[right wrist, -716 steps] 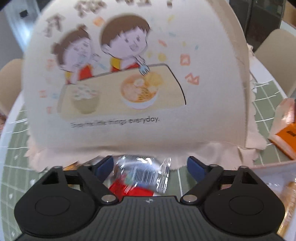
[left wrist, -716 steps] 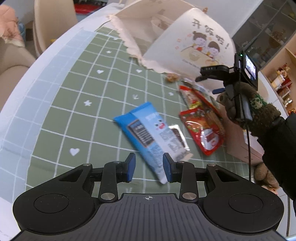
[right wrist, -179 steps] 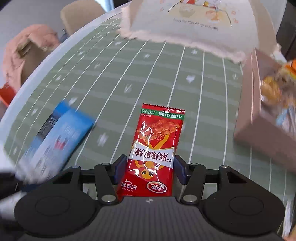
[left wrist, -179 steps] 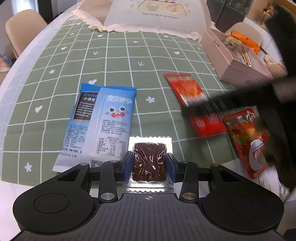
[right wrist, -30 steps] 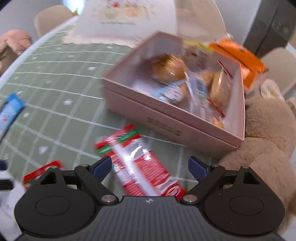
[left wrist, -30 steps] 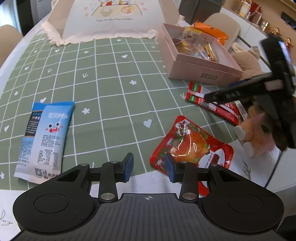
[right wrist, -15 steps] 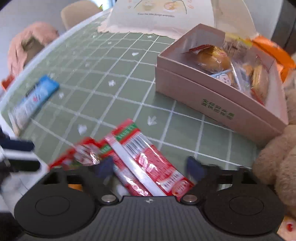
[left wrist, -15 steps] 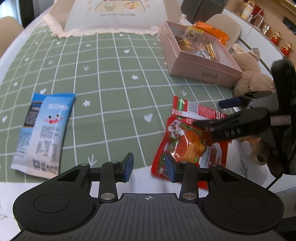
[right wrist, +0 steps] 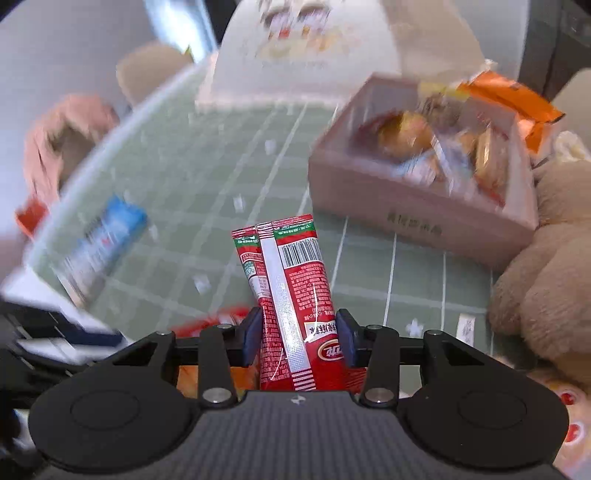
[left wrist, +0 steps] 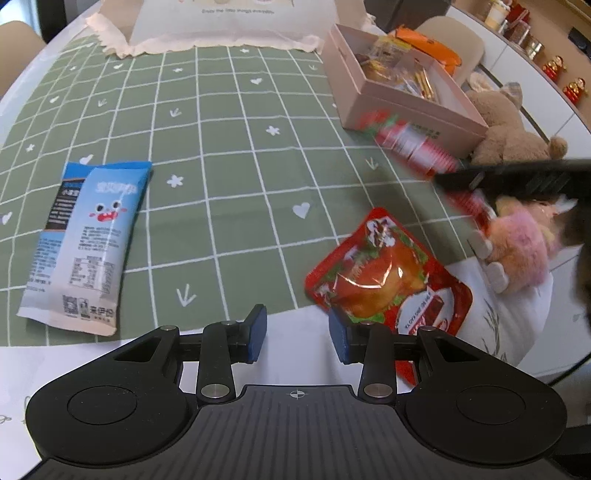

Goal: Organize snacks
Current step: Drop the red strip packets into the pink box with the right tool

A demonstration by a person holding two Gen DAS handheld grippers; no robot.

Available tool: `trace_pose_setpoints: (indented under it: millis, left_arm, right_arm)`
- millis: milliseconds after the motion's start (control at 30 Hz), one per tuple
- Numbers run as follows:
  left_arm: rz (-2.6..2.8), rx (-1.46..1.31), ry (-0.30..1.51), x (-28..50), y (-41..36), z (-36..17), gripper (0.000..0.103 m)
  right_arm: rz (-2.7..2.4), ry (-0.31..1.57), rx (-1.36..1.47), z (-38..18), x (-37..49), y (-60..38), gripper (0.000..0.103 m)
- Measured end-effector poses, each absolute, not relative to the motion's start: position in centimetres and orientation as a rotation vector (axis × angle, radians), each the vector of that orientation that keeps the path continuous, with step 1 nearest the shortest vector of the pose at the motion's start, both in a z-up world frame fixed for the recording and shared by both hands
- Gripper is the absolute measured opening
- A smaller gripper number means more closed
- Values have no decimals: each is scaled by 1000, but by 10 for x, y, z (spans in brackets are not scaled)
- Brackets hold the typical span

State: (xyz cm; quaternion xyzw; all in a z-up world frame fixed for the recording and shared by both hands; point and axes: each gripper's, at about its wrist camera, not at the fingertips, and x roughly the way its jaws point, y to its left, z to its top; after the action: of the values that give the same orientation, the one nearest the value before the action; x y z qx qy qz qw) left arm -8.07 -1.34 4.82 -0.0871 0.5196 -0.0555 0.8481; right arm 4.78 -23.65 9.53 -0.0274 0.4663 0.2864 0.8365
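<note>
My right gripper (right wrist: 298,330) is shut on a long red snack packet (right wrist: 295,291) and holds it above the table; the packet also shows, blurred, in the left wrist view (left wrist: 413,147). The pink snack box (right wrist: 417,206) full of wrapped snacks lies ahead and to the right; it also shows in the left wrist view (left wrist: 402,107). My left gripper (left wrist: 297,336) is open and empty at the table's near edge. A red pouch (left wrist: 384,280) lies just right of it. A blue and white packet (left wrist: 86,236) lies to the left.
A plush bear (left wrist: 509,133) sits beside the box, with a pink plush toy (left wrist: 517,251) nearer. An orange packet (right wrist: 517,99) lies behind the box. A printed cloth cover (left wrist: 229,18) stands at the far end of the green checked tablecloth (left wrist: 229,147).
My right gripper has closed on the long red packet and lifted it off the table toward the box. My left gripper has stayed open near the red pouch.
</note>
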Motion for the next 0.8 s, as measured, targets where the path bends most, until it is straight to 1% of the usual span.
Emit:
trace_pose_setpoints:
  millis: [167,233,267,300,333,433,500,667,800]
  left_arm:
    - [-112,-198,1082,-75,-9,54,41]
    - [-120,-187,1065,-69,-13,57,41]
    - [-127,-184,1053,-66,-14,58,41]
    - [-136,-187,1039,-63,-15,59,41]
    - [-143,-194,1032,-60,-15,59,41]
    - [-143,-209,1016,-57,-5,61,41]
    - [-87,-217,991,-58,14,64,41]
    - [175,-225,915,-63,88,64,41]
    - [326,-237,925,-66,133,48,41]
  right_arm:
    - [544,807,-5,179,76,-256,42]
    - [467,742,4,211,100,-262,49]
    - [423,709,12,225,116,-265,71]
    - [401,694,20,232,131,-268,98]
    - [379,687,29,236,142,-270,103]
    - [321,727,60,231,162,-277,102]
    - [342,759,77,215,154,-277,102]
    - [452,864,-60,154,107,-251,102]
    - [600,1006,-138,91,52,-226,102]
